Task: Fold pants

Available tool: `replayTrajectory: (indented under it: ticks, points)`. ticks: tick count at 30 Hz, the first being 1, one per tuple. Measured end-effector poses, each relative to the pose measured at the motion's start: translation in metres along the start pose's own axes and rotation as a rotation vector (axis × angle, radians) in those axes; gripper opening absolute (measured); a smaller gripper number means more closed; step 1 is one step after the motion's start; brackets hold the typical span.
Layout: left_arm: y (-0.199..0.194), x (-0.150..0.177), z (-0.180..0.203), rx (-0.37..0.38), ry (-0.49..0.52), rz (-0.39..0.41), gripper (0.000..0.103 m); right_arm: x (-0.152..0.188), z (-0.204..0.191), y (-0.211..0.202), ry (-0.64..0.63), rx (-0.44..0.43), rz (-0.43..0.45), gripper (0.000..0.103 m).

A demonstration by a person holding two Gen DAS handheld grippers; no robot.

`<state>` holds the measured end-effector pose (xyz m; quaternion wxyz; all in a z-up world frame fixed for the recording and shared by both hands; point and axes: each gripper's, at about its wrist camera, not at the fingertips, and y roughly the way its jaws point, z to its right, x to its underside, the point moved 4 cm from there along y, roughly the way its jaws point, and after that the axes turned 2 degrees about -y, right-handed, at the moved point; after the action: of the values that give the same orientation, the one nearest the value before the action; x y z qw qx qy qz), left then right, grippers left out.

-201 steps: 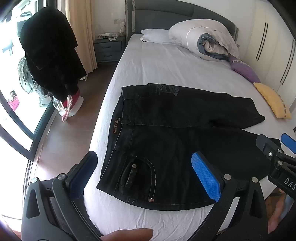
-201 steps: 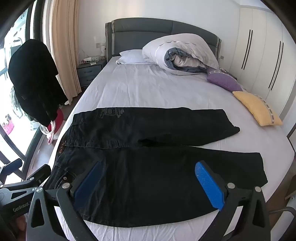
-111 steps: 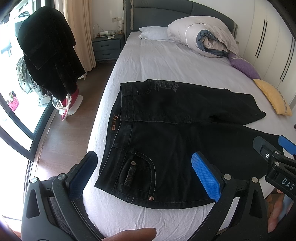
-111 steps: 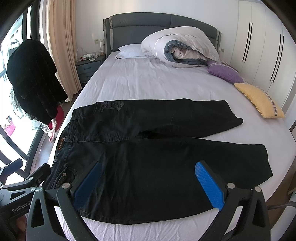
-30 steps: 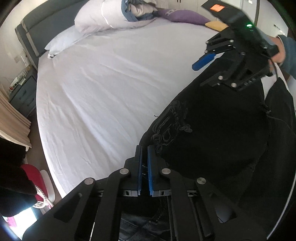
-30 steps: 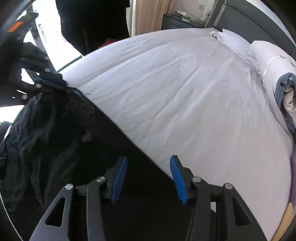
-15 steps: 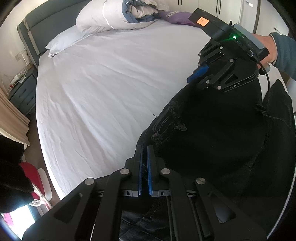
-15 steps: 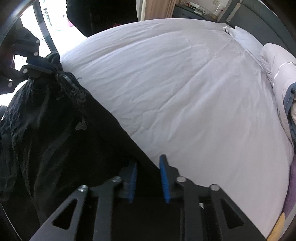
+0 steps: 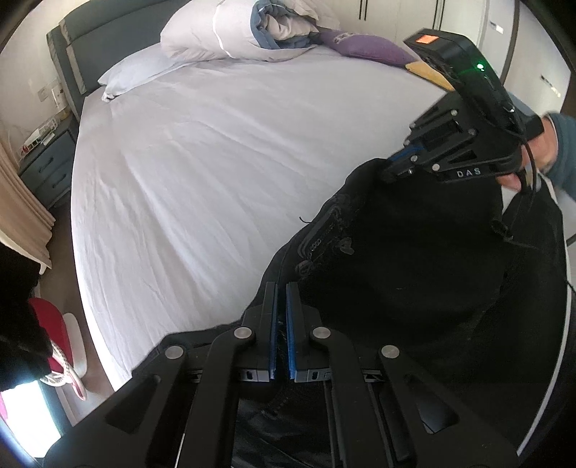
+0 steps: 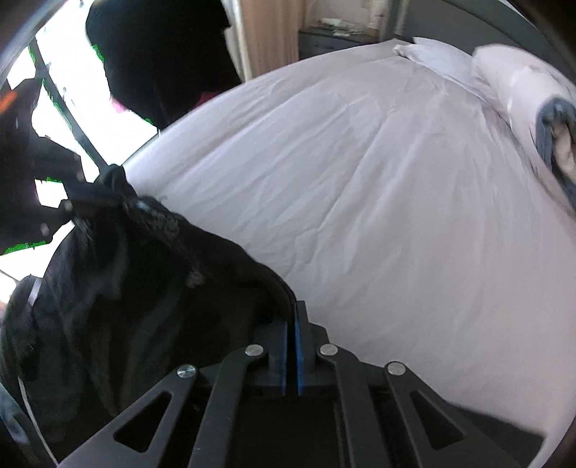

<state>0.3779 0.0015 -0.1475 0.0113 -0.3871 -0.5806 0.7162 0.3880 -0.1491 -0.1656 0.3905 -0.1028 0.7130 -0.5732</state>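
The black pants (image 9: pixel 414 259) hang lifted over the white bed sheet (image 9: pixel 201 151), bunched between the two grippers. My left gripper (image 9: pixel 282 288) is shut on one edge of the pants, near the embroidered waist part. My right gripper (image 10: pixel 291 306) is shut on the other end of the pants (image 10: pixel 136 273). In the left wrist view the right gripper (image 9: pixel 399 160) shows at the upper right, pinching the fabric's top corner. In the right wrist view the left gripper is a dark shape at the far left, its fingertips hidden.
A rolled white and blue duvet (image 9: pixel 252 32), a white pillow (image 9: pixel 140 72), a purple pillow (image 9: pixel 367 45) and a yellow pillow (image 9: pixel 428 73) lie at the head of the bed. A nightstand (image 9: pixel 46 162) and a beige curtain stand left. Dark clothes (image 10: pixel 162 54) hang by the window.
My right gripper has closed on the pants' edge and lifted it. The pants now hang higher between both grippers. My left gripper stayed shut on its edge.
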Motion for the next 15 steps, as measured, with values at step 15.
replayTrajectory:
  ticks: [15]
  points:
    - [-0.055, 0.043, 0.046, 0.036, -0.003, 0.045, 0.003, 0.051, -0.044, -0.067, 0.269, -0.278, 0.100, 0.004]
